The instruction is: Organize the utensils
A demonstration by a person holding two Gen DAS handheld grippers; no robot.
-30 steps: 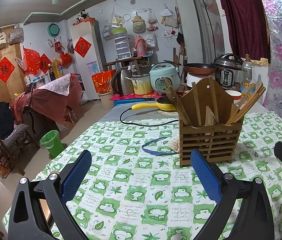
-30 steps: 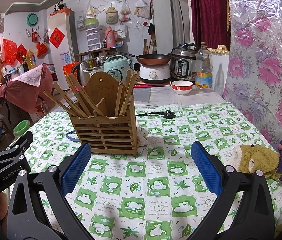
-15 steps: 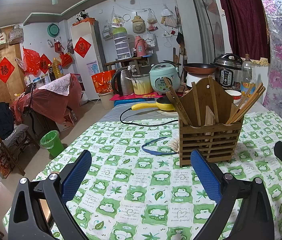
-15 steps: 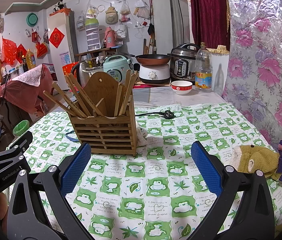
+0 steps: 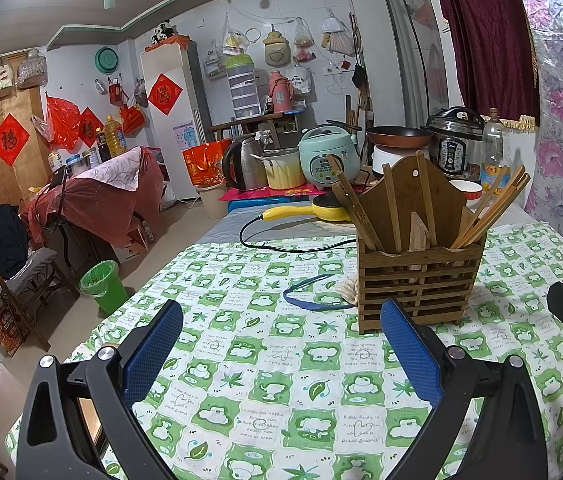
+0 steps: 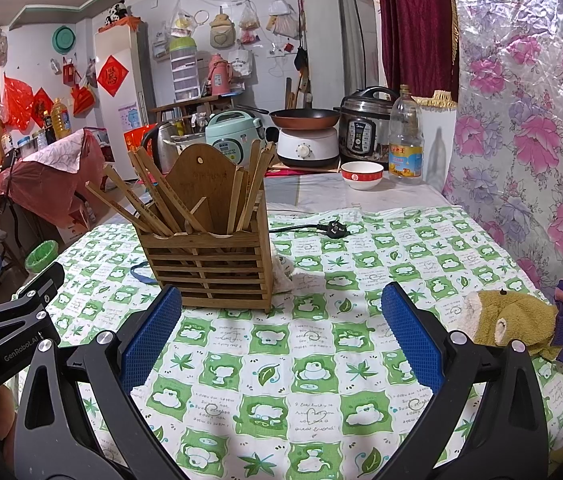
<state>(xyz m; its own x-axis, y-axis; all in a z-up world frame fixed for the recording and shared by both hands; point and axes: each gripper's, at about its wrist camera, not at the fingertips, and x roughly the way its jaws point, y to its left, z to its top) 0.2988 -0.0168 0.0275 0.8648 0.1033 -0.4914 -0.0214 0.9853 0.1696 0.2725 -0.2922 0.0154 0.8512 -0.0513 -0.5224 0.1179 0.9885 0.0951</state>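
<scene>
A slatted wooden utensil holder point(image 5: 419, 280) point(image 6: 211, 268) stands upright on the green-and-white tablecloth. Several wooden chopsticks point(image 5: 355, 208) point(image 6: 149, 200) lean out of it on both sides. My left gripper point(image 5: 281, 350) is open and empty, low over the cloth, with the holder just ahead of its right finger. My right gripper point(image 6: 281, 336) is also open and empty, and the holder sits ahead of its left finger. Each gripper's body shows at the edge of the other's view.
A blue band point(image 5: 313, 294) and a black power cord point(image 5: 281, 244) lie left of the holder, its plug point(image 6: 333, 228) behind it. A plush toy point(image 6: 509, 324) lies at the right table edge. A bowl point(image 6: 361, 174), an oil bottle point(image 6: 405, 140) and cookers stand at the back.
</scene>
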